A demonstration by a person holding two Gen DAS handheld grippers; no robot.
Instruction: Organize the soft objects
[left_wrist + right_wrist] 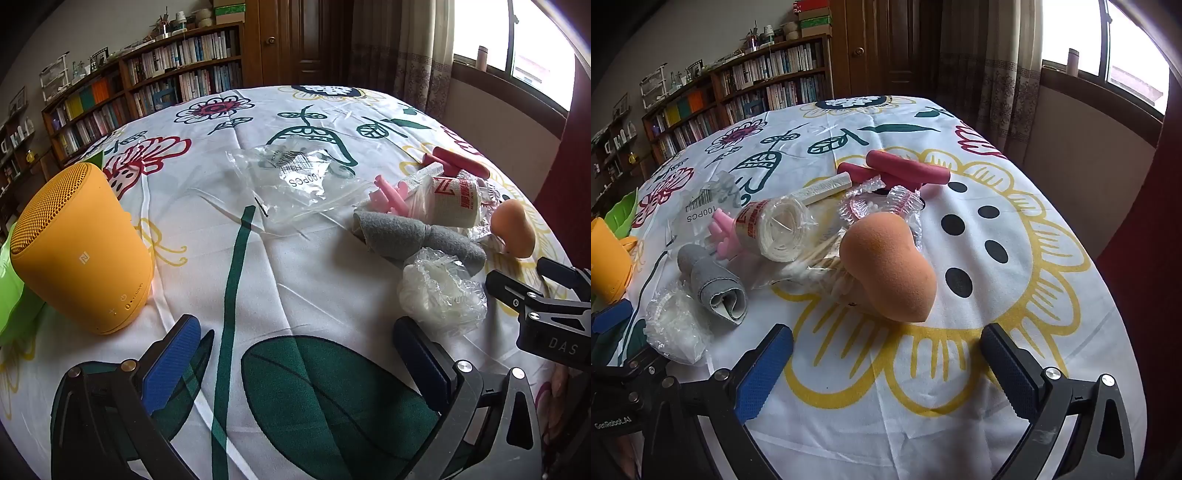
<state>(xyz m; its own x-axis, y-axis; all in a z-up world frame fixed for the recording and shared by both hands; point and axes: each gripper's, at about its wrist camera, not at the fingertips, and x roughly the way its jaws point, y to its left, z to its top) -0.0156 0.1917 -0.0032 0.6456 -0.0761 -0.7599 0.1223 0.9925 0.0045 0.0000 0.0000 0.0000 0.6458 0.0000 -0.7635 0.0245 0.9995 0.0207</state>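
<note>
A pile of soft things lies on the flowered tablecloth (1015, 295). An orange makeup sponge (890, 269) rests just ahead of my right gripper (886, 345), which is open and empty. Beside the sponge lie a wrapped bandage roll (775, 229), a grey rolled cloth (714, 284), pink foam pieces (722, 229), red foam tubes (905, 170) and a crumpled clear plastic cap (676, 328). My left gripper (297, 332) is open and empty over bare cloth. To its right sit the plastic cap (441, 291), grey cloth (413, 236), bandage roll (456, 197) and sponge (513, 229).
A yellow speaker (81, 251) stands at the left with something green (13, 291) behind it. An empty clear bag (299, 181) marked 100PCS lies mid-table. A bag of cotton swabs (820, 273) lies under the sponge. Bookshelves (155, 85) and a window (517, 40) stand beyond the table.
</note>
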